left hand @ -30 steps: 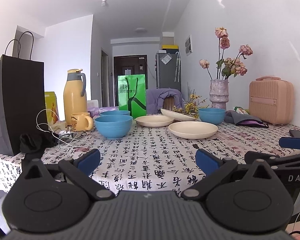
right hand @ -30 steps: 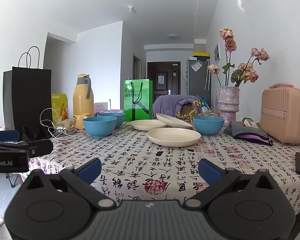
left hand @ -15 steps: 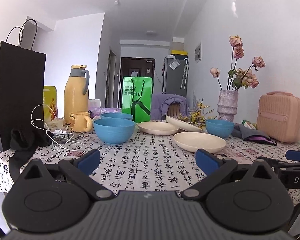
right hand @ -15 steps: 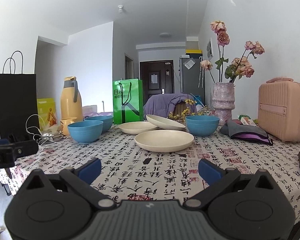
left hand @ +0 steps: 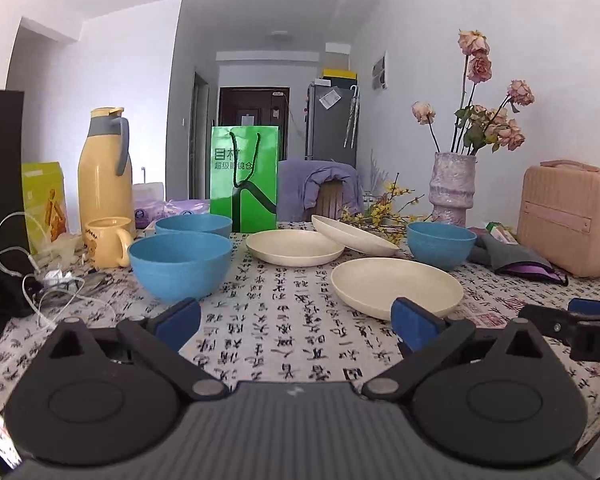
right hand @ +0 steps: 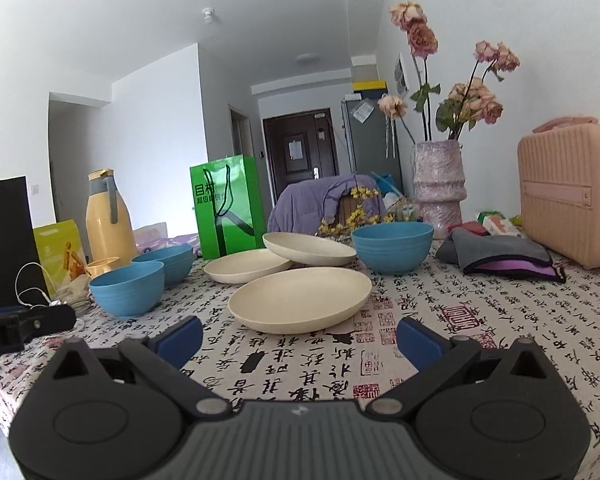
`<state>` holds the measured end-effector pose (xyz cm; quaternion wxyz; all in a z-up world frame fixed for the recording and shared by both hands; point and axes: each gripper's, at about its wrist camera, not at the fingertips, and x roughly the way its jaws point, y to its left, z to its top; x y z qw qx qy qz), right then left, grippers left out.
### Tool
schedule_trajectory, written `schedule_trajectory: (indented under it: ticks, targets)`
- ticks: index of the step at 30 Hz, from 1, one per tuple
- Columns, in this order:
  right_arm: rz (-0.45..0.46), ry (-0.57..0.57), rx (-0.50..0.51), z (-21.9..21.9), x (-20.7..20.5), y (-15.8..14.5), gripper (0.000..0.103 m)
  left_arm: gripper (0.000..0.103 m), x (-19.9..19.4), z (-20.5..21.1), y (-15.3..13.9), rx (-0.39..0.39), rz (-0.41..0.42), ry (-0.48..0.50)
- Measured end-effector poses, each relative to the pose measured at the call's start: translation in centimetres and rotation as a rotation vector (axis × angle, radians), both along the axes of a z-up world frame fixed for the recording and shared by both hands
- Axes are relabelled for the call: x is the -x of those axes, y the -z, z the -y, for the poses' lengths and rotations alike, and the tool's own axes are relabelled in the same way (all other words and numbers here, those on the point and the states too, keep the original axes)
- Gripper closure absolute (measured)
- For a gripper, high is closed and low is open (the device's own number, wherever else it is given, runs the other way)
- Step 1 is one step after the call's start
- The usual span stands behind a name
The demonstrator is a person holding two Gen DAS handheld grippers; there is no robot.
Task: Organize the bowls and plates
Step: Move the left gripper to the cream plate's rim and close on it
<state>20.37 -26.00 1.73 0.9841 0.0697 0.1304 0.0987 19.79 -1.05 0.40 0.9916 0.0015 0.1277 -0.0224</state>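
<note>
We are holding the left gripper [left hand: 296,322] above the table's [left hand: 284,344] near edge, its fingers spread wide and gripping nothing. We are holding the right gripper [right hand: 300,338] the same way, fingers spread and empty, facing the near plate [right hand: 300,300]. Two more plates are lying behind it: a flat plate [right hand: 246,266] and a tilted plate [right hand: 310,250] leaning on its rim. Two left bowls [left hand: 180,264] are sitting toward the table's left edge, one behind the other. A right bowl [right hand: 392,246] is standing near the vase [right hand: 440,184], toward the far edge.
</note>
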Motion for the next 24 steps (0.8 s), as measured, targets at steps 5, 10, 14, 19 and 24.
schedule_trajectory:
  ticks: [5,10,14,19,24]
  targets:
    - [-0.059,0.001,0.064,1.2,-5.8,-0.8,0.000,0.000,-7.4,1.1,-0.5,0.008,-0.101,0.049]
    - [-0.177,-0.012,0.119,2.5,-13.5,-1.2,0.006,0.006,-15.1,3.0,0.1,-0.034,-0.190,0.123]
    - [-0.240,-0.013,0.149,2.7,-19.1,-0.4,0.021,0.014,-20.5,3.7,1.4,0.016,-0.279,0.149]
    - [-0.331,0.000,0.153,2.7,-24.6,1.6,0.048,0.035,-25.0,3.8,3.7,0.021,-0.385,0.143]
    - [-0.383,0.022,0.144,2.6,-26.9,2.9,0.081,0.054,-26.8,3.5,4.7,0.061,-0.446,0.153]
